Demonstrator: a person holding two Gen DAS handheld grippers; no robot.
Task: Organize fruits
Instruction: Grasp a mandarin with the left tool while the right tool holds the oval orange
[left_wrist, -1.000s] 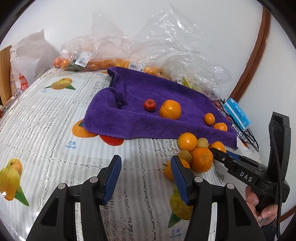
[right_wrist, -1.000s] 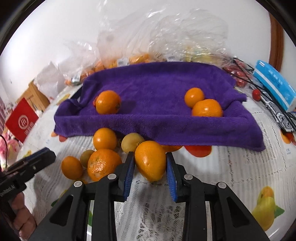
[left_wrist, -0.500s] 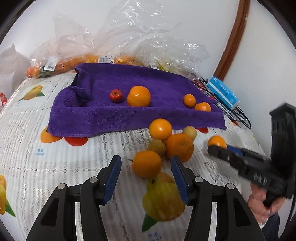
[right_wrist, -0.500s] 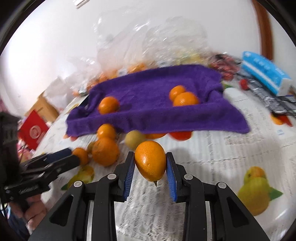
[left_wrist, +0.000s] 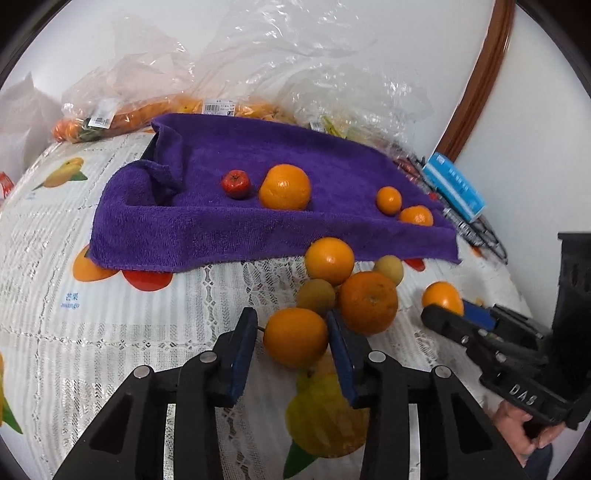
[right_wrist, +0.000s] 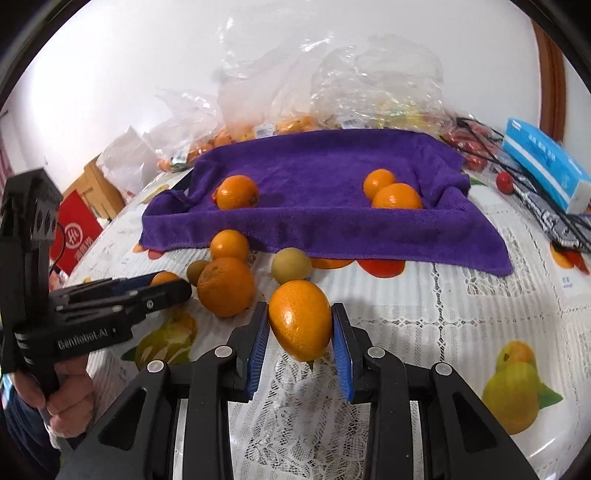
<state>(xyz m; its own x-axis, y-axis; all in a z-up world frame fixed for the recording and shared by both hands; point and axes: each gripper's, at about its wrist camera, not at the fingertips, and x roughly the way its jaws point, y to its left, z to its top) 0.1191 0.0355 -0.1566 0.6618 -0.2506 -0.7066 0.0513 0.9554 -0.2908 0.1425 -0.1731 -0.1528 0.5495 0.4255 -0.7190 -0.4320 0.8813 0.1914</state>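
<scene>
Right gripper (right_wrist: 300, 328) jaws clamped on an orange (right_wrist: 300, 319) held above the surface (right_wrist: 461, 325), left gripper (left_wrist: 291, 334) jaws closing around a second orange (left_wrist: 295, 336) beside the loose fruit pile (left_wrist: 367, 302), left pad not yet touching, purple towel (left_wrist: 258, 229) behind carrying four fruits

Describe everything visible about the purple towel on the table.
The purple terry-cloth towel is plush, deep violet and spread over the white lace tablecloth, seemingly draped over something tray-like, since its edges rise around a sunken middle. Its front hem hangs onto the cloth; the back-left corner is bunched into a fold. Resting on it are a large orange, a small red fruit and two smaller oranges at the right. Clear plastic bags lie behind it; loose fruit sits before its front edge.
</scene>
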